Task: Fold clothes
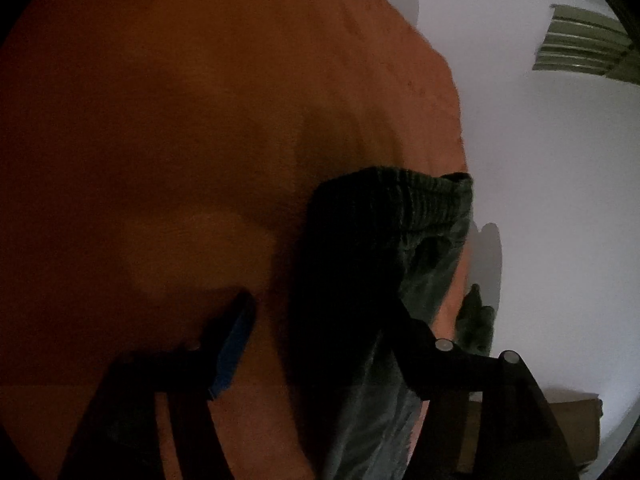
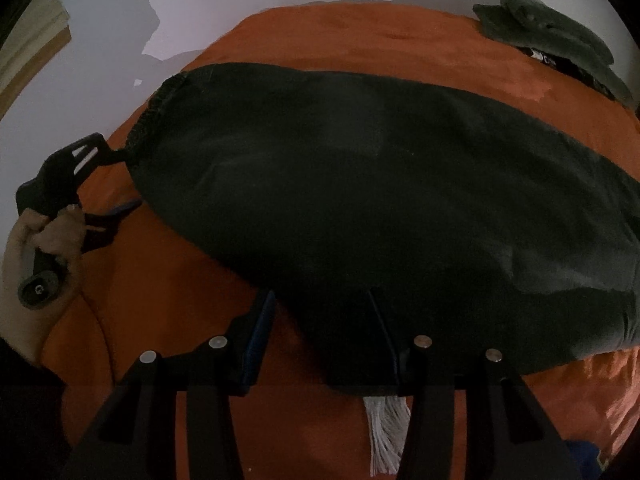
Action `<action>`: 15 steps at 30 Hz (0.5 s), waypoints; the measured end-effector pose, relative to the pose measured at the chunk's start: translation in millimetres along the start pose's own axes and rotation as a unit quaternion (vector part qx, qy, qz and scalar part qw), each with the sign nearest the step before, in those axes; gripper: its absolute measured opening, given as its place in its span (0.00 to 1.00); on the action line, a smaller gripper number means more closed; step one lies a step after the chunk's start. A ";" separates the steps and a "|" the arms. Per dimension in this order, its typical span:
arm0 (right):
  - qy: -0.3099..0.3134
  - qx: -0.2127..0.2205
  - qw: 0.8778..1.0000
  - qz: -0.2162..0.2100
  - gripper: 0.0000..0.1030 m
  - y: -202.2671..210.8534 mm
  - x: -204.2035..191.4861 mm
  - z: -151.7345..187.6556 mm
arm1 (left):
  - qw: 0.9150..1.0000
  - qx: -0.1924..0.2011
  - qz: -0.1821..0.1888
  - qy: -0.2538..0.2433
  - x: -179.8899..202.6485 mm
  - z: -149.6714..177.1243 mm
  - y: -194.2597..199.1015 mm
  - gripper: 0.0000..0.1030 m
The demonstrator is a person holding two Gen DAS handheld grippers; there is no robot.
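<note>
A dark green garment (image 2: 360, 184) lies spread across the orange bed cover (image 2: 360, 36). Its ribbed hem (image 1: 400, 196) points towards the bed's edge. In the left wrist view my left gripper (image 1: 324, 300) stands open around that end: the blue left pad (image 1: 234, 340) is clear of the cloth, and the right finger (image 1: 416, 336) is against it. In the right wrist view a hand (image 2: 44, 236) holds the left gripper (image 2: 128, 180) at the hem. My right gripper (image 2: 320, 294) is open over the garment's near edge, with orange cover showing beside its left pad (image 2: 256, 344).
A second green garment (image 2: 552, 36) lies heaped at the bed's far right corner. A white fringe (image 2: 384, 432) shows under the right gripper. Beyond the bed's edge are a pale wall (image 1: 540, 160), a green slatted panel (image 1: 588, 44) and a brown box (image 1: 568, 428).
</note>
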State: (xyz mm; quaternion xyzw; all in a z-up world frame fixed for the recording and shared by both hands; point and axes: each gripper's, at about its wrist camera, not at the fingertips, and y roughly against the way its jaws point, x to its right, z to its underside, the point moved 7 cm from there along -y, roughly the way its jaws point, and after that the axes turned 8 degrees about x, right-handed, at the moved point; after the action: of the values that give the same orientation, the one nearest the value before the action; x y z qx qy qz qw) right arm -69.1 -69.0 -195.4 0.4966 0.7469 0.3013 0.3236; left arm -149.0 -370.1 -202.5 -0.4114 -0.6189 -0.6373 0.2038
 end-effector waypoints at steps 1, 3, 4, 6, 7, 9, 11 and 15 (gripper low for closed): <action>-0.003 -0.001 1.000 0.000 0.46 -1.2 1.3 -0.1 | 1.000 -0.002 0.002 -0.001 0.1 0.3 -2.9 0.66; -0.008 -0.003 1.000 0.000 0.46 -2.8 3.1 0.2 | 1.000 -0.004 0.004 -0.002 0.2 0.7 -7.1 0.67; -0.010 -0.004 1.000 -0.001 0.46 -2.3 3.4 0.3 | 1.000 0.000 0.005 0.000 -0.2 0.0 -4.7 0.67; -0.013 -0.005 1.000 -0.001 0.46 -1.3 4.1 0.6 | 1.000 0.009 0.007 0.005 -0.9 -1.4 0.0 0.67; -0.014 -0.005 1.000 0.000 0.46 -0.7 4.8 0.3 | 1.000 0.014 0.008 0.007 -1.3 -2.0 2.4 0.66; -0.016 -0.004 1.000 0.003 0.46 0.8 6.5 0.3 | 1.000 0.025 0.008 0.006 -0.7 -3.1 7.4 0.54; -0.025 -0.005 1.000 0.002 0.46 0.4 8.2 0.8 | 0.999 0.041 0.007 -0.032 10.6 -0.7 12.0 0.20; -0.037 -0.003 0.999 -0.002 0.46 3.4 8.1 0.7 | 0.994 0.063 -0.017 -0.088 34.2 8.8 21.0 0.11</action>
State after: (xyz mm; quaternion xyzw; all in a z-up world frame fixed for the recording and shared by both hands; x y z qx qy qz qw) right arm -69.1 -60.3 -194.8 0.5052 0.7346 0.2841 0.3528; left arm -150.2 -356.3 -163.8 -0.4416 -0.6799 -0.5622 0.1634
